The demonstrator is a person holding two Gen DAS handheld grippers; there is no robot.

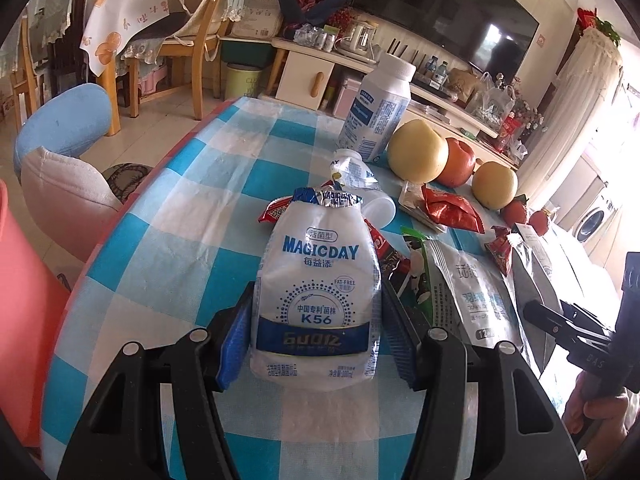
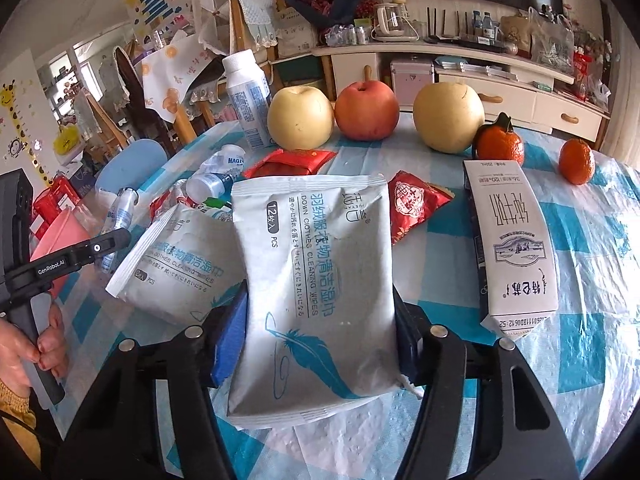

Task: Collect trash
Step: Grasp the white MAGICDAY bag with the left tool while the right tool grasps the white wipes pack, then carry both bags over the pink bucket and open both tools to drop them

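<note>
My left gripper (image 1: 318, 300) is shut on a white MAGICDAY yoghurt bottle (image 1: 316, 280) with a torn foil lid, held upright over the checked tablecloth (image 1: 168, 264). My right gripper (image 2: 320, 300) is shut on a grey-white packet of down-clothes cleaning wipes (image 2: 316, 280), with a blue pad against each side edge. A second wipes packet (image 2: 176, 272) lies just left of it, partly under it. More trash lies beyond: red snack wrappers (image 2: 412, 204), small crushed bottles (image 2: 216, 184) and a milk carton (image 2: 516, 248) on its side to the right.
An apple (image 2: 366, 110), two pears (image 2: 300, 116) and two tangerines (image 2: 500, 146) stand in a row at the back. A tall white bottle (image 2: 248, 96) stands upright at back left. A pink bin (image 1: 24, 280) sits off the table's left edge. A hand (image 2: 28, 344) holds the left tool.
</note>
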